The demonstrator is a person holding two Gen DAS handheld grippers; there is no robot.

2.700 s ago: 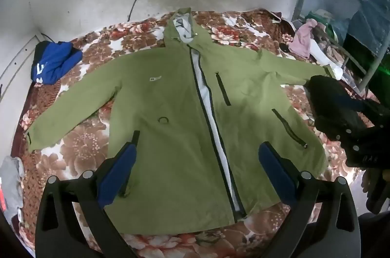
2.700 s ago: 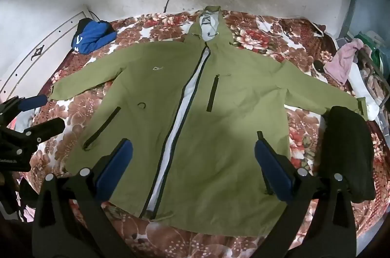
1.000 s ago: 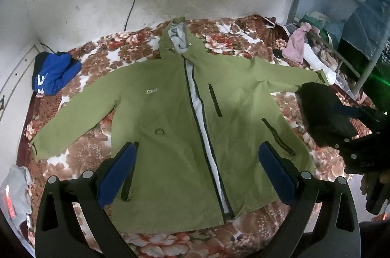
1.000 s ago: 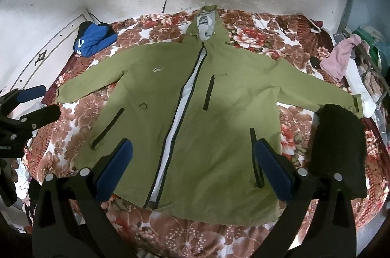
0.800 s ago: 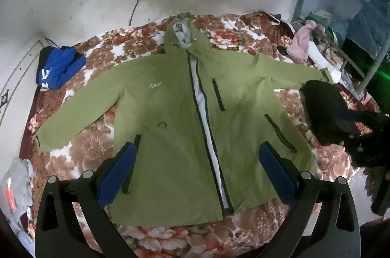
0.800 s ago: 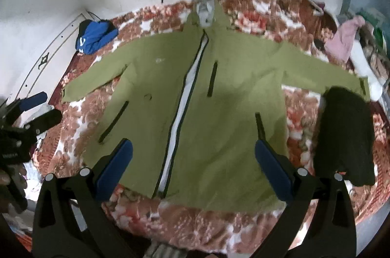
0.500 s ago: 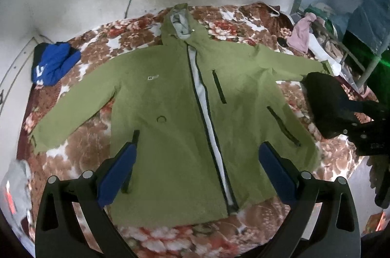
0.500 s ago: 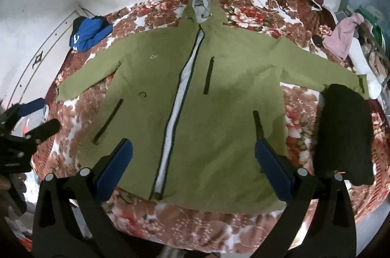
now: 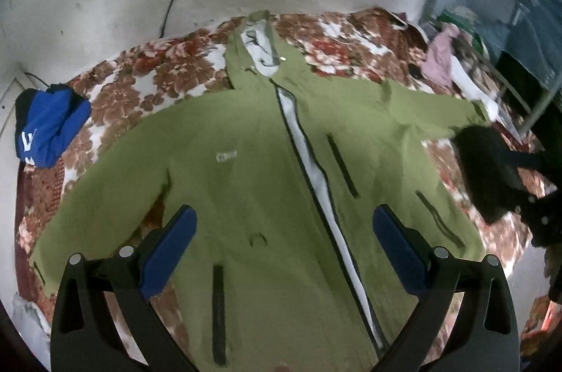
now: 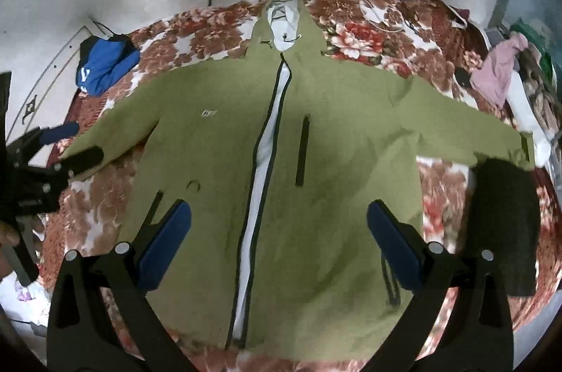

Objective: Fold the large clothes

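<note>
A green jacket (image 9: 267,182) lies flat, front up, on a flowered bedspread (image 9: 158,80). Its hood points to the far wall, both sleeves are spread out left and right, and the zip is partly open, showing white lining. No fold is made yet, so by my judgement the whole task is left: sleeves in, then the body doubled.

My left gripper (image 9: 282,242) hangs above the near hem, fingers spread wide, holding nothing. My right gripper (image 10: 279,238) hangs likewise, fingers spread and empty.

A folded black garment (image 10: 502,221) lies at the right, touching the right cuff; it may hinder folding that sleeve. A blue garment (image 9: 47,126) lies far left, well apart. Pink and white clothes (image 10: 498,73) are piled far right.
</note>
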